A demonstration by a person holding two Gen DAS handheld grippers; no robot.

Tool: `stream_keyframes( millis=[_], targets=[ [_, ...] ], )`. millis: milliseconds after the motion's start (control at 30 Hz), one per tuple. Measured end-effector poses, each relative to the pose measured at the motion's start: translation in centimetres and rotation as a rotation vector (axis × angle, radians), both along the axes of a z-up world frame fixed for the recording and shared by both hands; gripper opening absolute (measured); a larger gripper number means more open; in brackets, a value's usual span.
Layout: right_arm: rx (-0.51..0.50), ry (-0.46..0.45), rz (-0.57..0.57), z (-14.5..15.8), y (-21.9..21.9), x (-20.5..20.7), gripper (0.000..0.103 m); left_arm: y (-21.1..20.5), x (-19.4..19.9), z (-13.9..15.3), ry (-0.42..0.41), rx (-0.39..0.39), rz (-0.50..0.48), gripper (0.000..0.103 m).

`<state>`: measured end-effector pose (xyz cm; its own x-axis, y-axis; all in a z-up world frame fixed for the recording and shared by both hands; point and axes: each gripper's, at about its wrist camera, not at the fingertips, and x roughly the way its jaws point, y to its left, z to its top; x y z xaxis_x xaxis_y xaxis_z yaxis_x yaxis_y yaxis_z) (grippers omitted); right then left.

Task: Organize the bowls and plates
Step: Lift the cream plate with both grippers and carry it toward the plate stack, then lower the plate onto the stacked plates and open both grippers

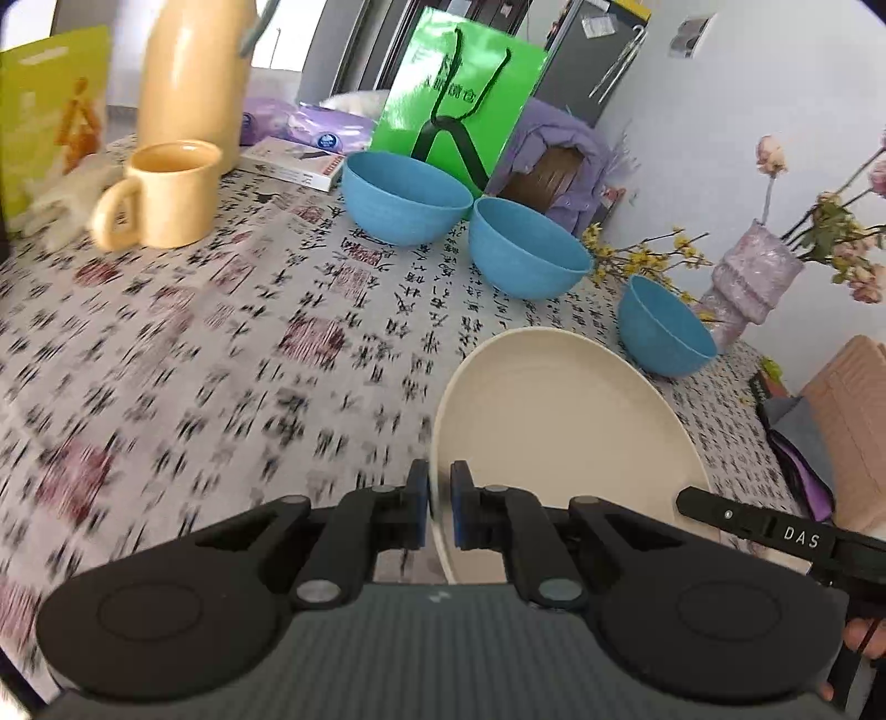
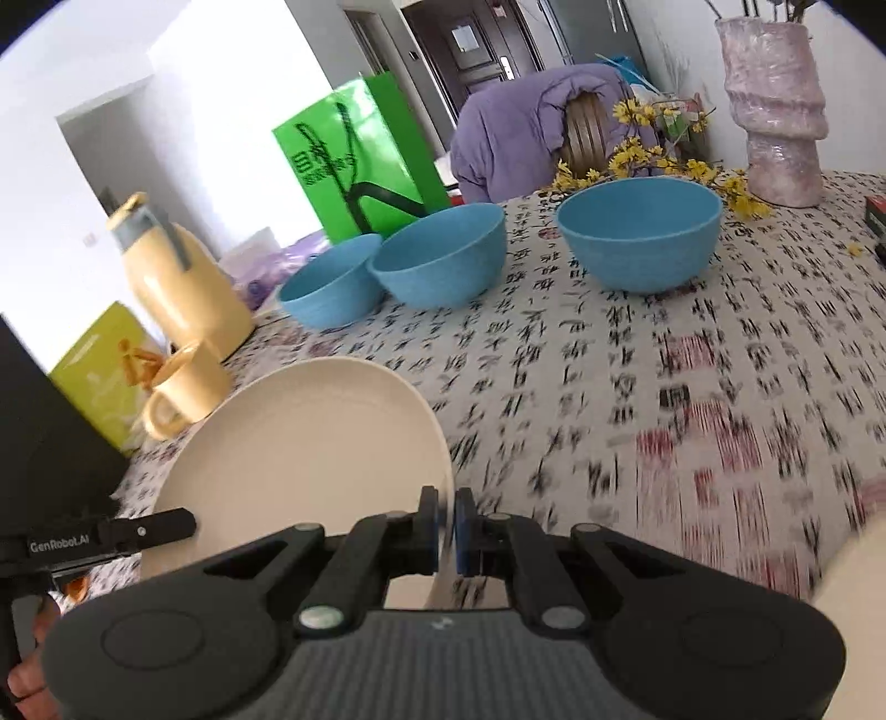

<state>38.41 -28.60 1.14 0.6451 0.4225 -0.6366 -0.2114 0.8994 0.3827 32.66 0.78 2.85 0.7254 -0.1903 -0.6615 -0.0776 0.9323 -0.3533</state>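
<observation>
Left hand-held gripper (image 1: 439, 509) and right hand-held gripper (image 2: 447, 529) each clenched on rim of cream plate (image 1: 559, 437), held above worktop (image 1: 221, 343) near edge. Three blue bowls (image 2: 639, 232) unstacked toward far edge: nesting remains.

My table (image 2: 720, 387) wears a white cloth with black and red writing all over it. Behind it I see a pale wall (image 1: 720, 138), a dark door (image 2: 470, 50) and a chair with a purple coat (image 2: 515, 127) on it. Bright light comes in from a window (image 2: 221, 99).
</observation>
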Motion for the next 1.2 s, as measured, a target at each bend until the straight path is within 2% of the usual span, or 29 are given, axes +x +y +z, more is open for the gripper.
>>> stream_keyframes(
  millis=[267,400,533,800,1200],
  targets=[
    [-0.036,-0.049,0.002,-0.1,-0.7,-10.1,0.005,-1.2,-8.8,-1.2,0.003,-0.029,0.002,0.008],
    [-0.024,-0.053,-0.008,-0.5,-2.0,-13.5,0.005,-2.3,-12.0,-1.8,-0.007,-0.041,-0.007,0.008],
    [-0.009,-0.055,-0.033,-1.2,-3.4,-15.6,0.005,-3.9,-13.5,-2.1,-0.015,-0.022,-0.022,0.008],
    [-0.006,-0.085,-0.1,-1.0,-7.4,-17.7,0.005,-8.2,-13.8,-1.6,-0.044,-0.012,-0.099,0.008],
    [-0.048,-0.116,-0.275,0.6,-16.8,-18.0,0.005,-17.9,-8.7,-1.3,-0.063,-0.029,-0.277,0.008]
  ],
)
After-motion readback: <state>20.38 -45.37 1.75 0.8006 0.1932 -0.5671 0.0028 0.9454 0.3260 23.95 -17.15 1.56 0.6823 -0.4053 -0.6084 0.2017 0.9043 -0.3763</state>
